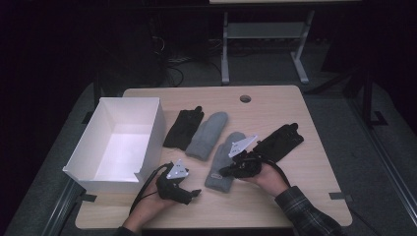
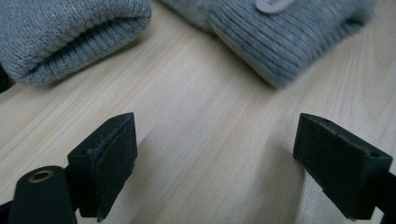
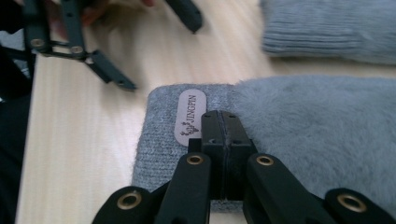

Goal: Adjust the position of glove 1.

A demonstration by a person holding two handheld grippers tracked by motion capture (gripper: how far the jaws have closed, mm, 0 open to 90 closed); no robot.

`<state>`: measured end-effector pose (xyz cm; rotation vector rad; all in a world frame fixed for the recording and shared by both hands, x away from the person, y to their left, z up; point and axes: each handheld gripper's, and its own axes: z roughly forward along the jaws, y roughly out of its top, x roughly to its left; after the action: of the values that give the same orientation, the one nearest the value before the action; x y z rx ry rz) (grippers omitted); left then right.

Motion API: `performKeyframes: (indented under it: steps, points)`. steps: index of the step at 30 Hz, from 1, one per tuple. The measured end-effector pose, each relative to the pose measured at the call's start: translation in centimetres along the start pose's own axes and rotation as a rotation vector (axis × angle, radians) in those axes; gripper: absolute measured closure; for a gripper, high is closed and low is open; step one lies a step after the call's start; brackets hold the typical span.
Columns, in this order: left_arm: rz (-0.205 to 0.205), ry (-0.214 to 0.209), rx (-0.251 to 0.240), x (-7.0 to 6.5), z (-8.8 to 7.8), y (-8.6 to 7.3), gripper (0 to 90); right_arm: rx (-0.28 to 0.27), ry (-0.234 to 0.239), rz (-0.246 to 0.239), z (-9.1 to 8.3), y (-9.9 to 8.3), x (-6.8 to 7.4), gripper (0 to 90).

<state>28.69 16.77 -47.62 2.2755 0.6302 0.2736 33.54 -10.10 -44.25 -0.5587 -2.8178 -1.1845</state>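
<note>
Two grey knitted mittens lie on the wooden table. The nearer mitten (image 1: 216, 179) (image 3: 303, 121) (image 2: 280, 32) has a small oval label on its cuff. My right gripper (image 1: 224, 172) (image 3: 222, 114) is shut, its tips right over that cuff beside the label; I see no fabric between the jaws. The other mitten (image 1: 209, 132) (image 2: 60, 32) (image 3: 327, 28) lies farther back. My left gripper (image 1: 195, 192) (image 2: 215, 119) is open over bare wood, just short of both cuffs, with nothing between its jaws. The right gripper view shows it open as well (image 3: 161, 56).
A white open box (image 1: 155, 132) stands at the table's left. One black glove (image 1: 184, 128) lies between the box and the mittens, another black glove (image 1: 280, 140) to the right of my right hand. A round cable hole (image 1: 245, 98) is near the far edge.
</note>
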Motion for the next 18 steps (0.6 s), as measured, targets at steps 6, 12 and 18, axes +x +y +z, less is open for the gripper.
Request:
performKeyframes:
  steps: [6, 12, 18]
  points:
    - [-0.004, 0.002, -0.004, 0.0, 0.0, 0.0, 13.0, -0.007, 0.003, -0.029, 0.1, 0.5, 0.7, 90.0]
    - [0.0, 0.0, 0.0, 0.0, 0.0, 0.0, 13.0, -0.055, -0.047, 0.002, -1.3, 1.0, -0.8, 90.0]
    - [-0.007, 0.005, 0.004, -0.1, 0.0, 0.0, 12.8, -0.1, -0.158, 0.081, -2.7, 1.5, -4.9, 90.0]
